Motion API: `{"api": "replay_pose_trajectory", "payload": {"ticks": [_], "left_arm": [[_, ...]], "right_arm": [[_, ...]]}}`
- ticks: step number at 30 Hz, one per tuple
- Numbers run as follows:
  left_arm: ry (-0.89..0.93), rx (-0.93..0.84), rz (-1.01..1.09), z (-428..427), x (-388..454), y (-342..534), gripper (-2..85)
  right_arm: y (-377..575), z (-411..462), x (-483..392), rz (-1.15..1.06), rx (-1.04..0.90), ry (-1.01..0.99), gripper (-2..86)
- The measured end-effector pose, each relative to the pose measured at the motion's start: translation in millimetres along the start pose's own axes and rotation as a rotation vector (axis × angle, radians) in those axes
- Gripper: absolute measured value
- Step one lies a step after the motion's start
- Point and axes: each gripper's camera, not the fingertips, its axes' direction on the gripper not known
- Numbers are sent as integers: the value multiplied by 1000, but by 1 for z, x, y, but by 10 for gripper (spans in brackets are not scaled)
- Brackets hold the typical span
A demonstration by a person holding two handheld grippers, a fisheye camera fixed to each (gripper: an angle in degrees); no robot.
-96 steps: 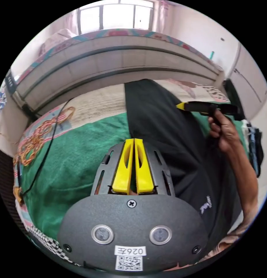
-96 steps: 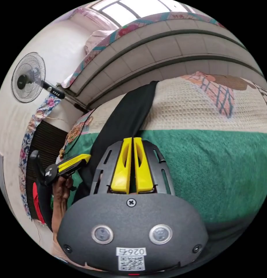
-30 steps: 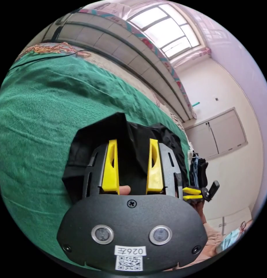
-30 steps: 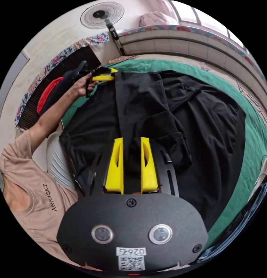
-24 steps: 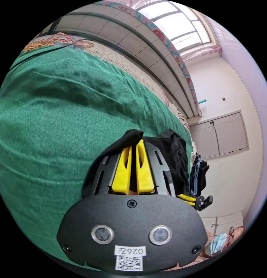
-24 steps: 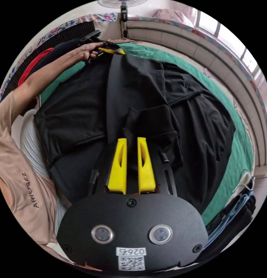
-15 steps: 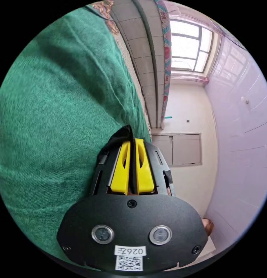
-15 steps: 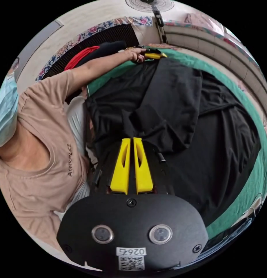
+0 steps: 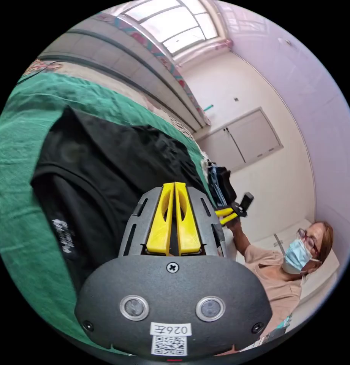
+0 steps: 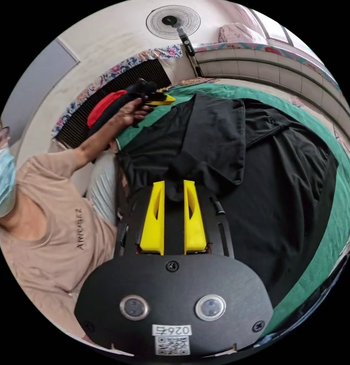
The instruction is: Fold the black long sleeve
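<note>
In the left gripper view, the left tongs (image 9: 174,186) have their yellow jaws pressed together with only a hairline seam between them, and no cloth shows caught in that seam. They hang above the black long sleeve (image 9: 106,167), which lies spread on a green blanket (image 9: 19,205) covering the bed; a small white print shows on the garment near its lower edge. Whether the jaw tips touch the fabric cannot be told. Further off, beyond the garment's far edge, the right tongs (image 9: 221,215) appear in the person's hand (image 9: 233,223), their two yellow jaws a little apart. A window (image 9: 171,23) and a wall cupboard (image 9: 243,138) stand behind.

In the right gripper view, the right tongs (image 10: 174,183) have their jaws spread a modest way, parallel, with a bunched fold of the black long sleeve (image 10: 266,178) lying just past the tips; nothing is pinched between them. The garment lies over the green blanket (image 10: 327,243), one panel folded across its upper part. At its far corner the left tongs (image 10: 163,100) are held in the person's other hand (image 10: 131,110), jaws together, just beside the cloth's edge. A standing fan (image 10: 173,21) is behind.
</note>
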Motion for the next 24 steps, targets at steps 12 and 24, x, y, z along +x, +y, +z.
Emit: {"api": "replay_pose_trajectory", "payload": {"ticks": [12, 24], "left_arm": [[-209, -379, 126, 73, 59, 11, -9], [-177, -344, 63, -46, 76, 1, -9]], "right_arm": [[-83, 111, 2, -5, -179, 160, 48], [75, 48, 31, 178, -294, -35, 21]]}}
